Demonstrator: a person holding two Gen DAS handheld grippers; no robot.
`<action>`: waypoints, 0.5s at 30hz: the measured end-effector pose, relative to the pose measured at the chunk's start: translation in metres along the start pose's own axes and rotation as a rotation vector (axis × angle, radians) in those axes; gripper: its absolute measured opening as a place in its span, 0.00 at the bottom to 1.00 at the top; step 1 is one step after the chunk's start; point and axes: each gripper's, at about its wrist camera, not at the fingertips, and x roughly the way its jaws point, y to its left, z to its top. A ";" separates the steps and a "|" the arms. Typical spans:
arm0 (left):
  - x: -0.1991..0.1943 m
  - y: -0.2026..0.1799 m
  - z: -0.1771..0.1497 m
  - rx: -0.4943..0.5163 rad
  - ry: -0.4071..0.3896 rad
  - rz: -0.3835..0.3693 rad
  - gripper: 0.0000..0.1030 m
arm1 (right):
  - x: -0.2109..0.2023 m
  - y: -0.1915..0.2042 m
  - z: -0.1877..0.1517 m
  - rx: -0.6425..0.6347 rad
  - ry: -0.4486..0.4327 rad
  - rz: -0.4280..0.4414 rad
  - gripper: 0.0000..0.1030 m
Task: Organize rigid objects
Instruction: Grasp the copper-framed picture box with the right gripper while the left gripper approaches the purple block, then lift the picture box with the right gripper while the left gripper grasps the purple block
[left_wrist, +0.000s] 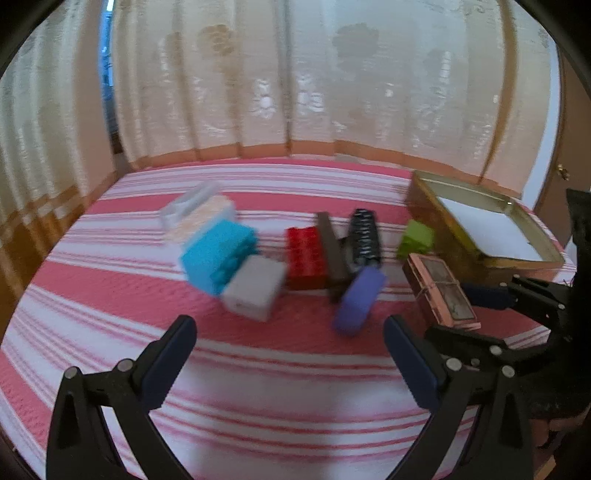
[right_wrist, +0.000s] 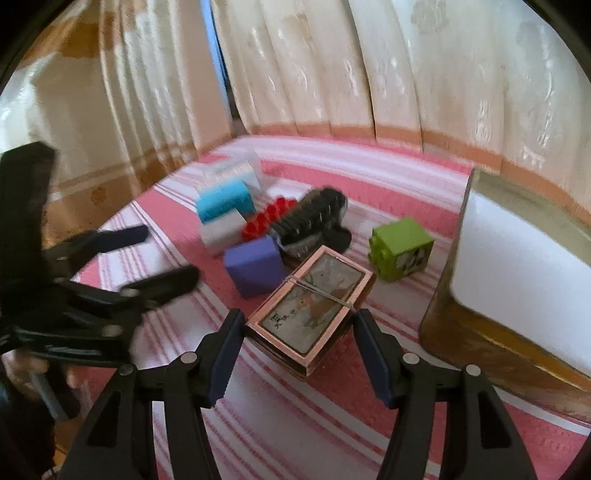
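Right gripper (right_wrist: 297, 325): jaws astride one pink-framed card box (right_wrist: 312, 308), pads just beside its sides, grip not certain. Left gripper (left_wrist: 290, 332): released, empty. Beyond, on striped cloth (left_wrist: 258, 387): one purple block (right_wrist: 255, 266), one green cube (right_wrist: 400, 249), one gold tin (right_wrist: 517, 280) at right.

This was a room in a home. A table (left_wrist: 258, 387) was covered by a pink and white striped cloth (right_wrist: 314, 424), and cream patterned curtains (left_wrist: 295, 74) hung along its far edge. A wooden door with a brass knob (left_wrist: 562, 171) showed at the far right corner.
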 end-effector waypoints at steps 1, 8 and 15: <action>0.003 -0.005 0.002 0.012 -0.004 0.000 0.96 | -0.005 0.000 0.000 -0.001 -0.017 -0.002 0.61; 0.027 -0.027 0.014 0.061 0.041 -0.019 0.81 | -0.028 -0.017 0.000 0.039 -0.110 -0.038 0.62; 0.050 -0.038 0.013 0.048 0.129 -0.110 0.36 | -0.033 -0.023 0.002 0.052 -0.135 -0.058 0.62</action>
